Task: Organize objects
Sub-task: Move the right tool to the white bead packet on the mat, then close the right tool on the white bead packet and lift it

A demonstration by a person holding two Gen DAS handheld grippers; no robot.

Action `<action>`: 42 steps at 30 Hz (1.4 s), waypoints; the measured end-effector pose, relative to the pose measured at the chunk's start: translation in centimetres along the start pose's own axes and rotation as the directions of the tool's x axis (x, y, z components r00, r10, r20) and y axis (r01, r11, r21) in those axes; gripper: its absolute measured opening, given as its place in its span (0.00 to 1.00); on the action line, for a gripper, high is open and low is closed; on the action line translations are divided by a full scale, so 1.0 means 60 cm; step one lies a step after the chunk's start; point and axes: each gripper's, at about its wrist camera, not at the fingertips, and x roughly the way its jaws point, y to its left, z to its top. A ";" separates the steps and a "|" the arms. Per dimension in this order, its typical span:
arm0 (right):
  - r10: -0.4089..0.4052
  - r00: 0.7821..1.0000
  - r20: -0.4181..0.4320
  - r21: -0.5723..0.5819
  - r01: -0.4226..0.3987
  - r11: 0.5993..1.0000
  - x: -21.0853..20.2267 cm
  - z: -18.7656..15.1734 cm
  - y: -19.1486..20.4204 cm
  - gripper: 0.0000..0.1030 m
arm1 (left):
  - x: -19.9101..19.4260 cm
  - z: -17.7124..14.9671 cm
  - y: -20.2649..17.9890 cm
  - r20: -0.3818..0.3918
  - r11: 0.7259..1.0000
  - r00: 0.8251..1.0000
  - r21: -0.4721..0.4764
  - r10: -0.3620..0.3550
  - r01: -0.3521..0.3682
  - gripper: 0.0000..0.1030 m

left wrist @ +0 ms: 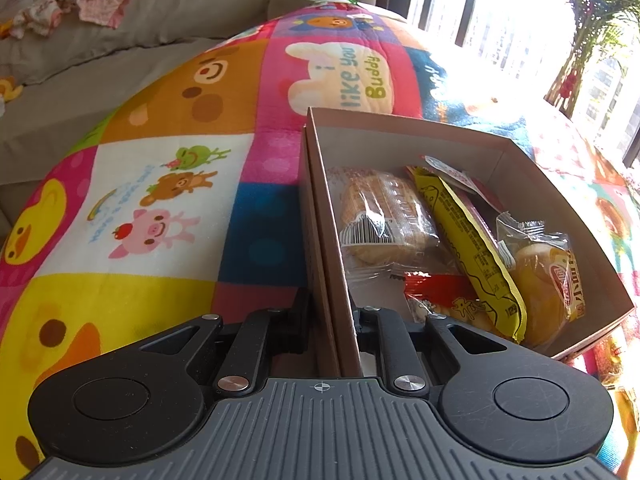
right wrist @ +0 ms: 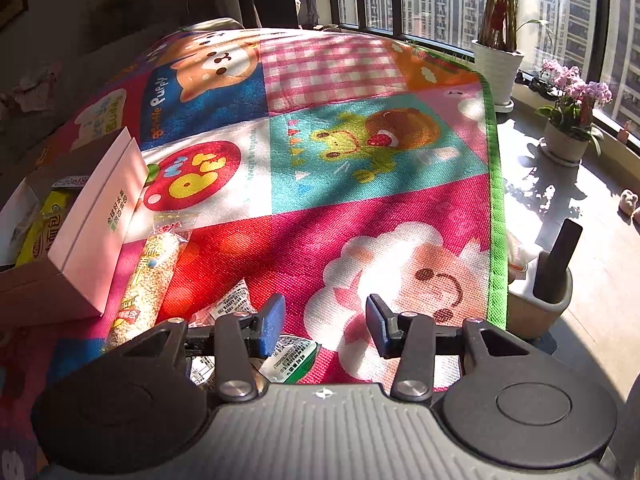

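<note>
A brown cardboard box (left wrist: 400, 136) sits on a colourful cartoon mat (left wrist: 160, 200). It holds wrapped snacks: a clear-wrapped bun (left wrist: 380, 216), a yellow packet (left wrist: 468, 252), a round cake (left wrist: 548, 280) and a red packet (left wrist: 440, 300). My left gripper (left wrist: 332, 320) is shut on the box's left wall. My right gripper (right wrist: 326, 320) is open and empty above the mat. The box (right wrist: 92, 220) shows at the left of the right wrist view. A long rice-cracker roll (right wrist: 148, 280) lies beside it. A white and red packet (right wrist: 226, 306) and a green packet (right wrist: 292, 360) lie near the left finger.
A grey sofa with clothes (left wrist: 100, 8) stands behind the mat. To the right of the mat's green edge (right wrist: 496, 200) is bare floor with a white plant pot (right wrist: 496, 68), a pink orchid pot (right wrist: 568, 136) and a beige holder (right wrist: 540, 300). Windows are beyond.
</note>
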 end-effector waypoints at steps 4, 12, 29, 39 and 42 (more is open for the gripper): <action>0.075 0.997 -0.008 -0.024 -0.076 0.997 -0.038 -0.023 0.015 0.55 | 0.000 -0.001 0.000 0.004 1.000 1.000 -0.004 0.000 0.000 0.16; 0.105 0.994 -0.002 -0.211 -0.103 0.972 -0.042 -0.039 0.093 0.90 | 0.000 -0.003 0.000 0.010 1.000 1.000 -0.009 0.007 -0.007 0.16; 0.030 0.996 -0.089 -0.287 -0.054 0.956 -0.027 -0.061 0.150 0.62 | 0.000 -0.006 -0.004 0.035 1.000 0.999 -0.008 0.010 -0.010 0.16; 0.048 0.992 -0.117 -0.197 -0.070 0.978 -0.084 -0.073 0.139 0.57 | 0.001 -0.005 -0.005 0.031 1.000 0.999 -0.004 0.009 -0.009 0.17; 0.073 0.993 -0.089 -0.199 -0.090 0.976 -0.108 -0.074 0.152 0.57 | 0.001 -0.005 -0.005 0.031 1.000 0.999 -0.005 0.009 -0.009 0.17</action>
